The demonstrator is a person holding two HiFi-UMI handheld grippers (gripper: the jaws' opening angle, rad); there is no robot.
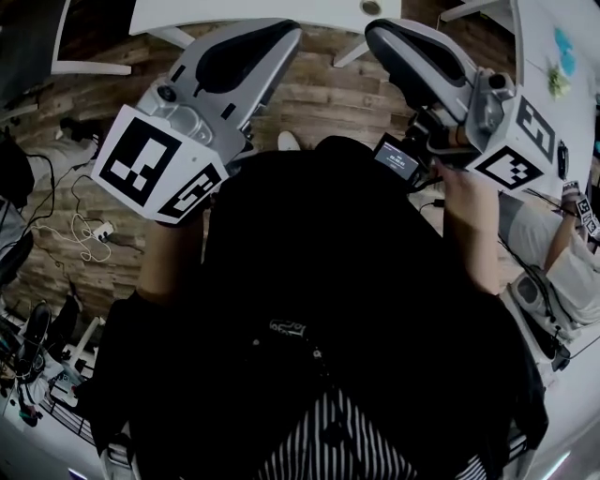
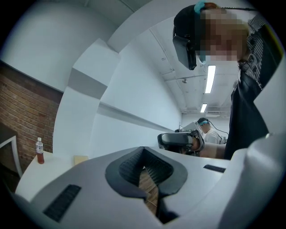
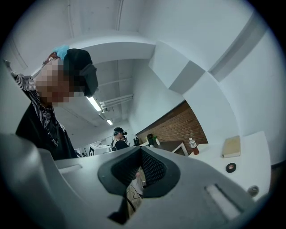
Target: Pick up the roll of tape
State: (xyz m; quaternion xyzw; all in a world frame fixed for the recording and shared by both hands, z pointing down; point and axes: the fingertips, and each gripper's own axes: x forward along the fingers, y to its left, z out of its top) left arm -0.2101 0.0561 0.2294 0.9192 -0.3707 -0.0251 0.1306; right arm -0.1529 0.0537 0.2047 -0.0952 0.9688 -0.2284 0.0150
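The roll of tape [image 3: 231,167] is a small black ring lying flat on the white table [image 3: 210,162], seen only in the right gripper view, off to the right of the jaws. My right gripper [image 3: 140,173] is shut and holds nothing, well short of the tape. My left gripper [image 2: 145,173] is also shut with nothing in it. In the head view both grippers are raised in front of the person's dark top, the left gripper [image 1: 281,36] and the right gripper [image 1: 377,36] pointing toward the white table [image 1: 262,11].
A beige pad [image 3: 231,146] and a bottle of red drink [image 3: 193,146] stand on the table beyond the tape. The left gripper view shows the bottle [image 2: 40,151] too. Another seated person [image 1: 553,253] is at the right. Cables [image 1: 84,230] lie on the wooden floor at left.
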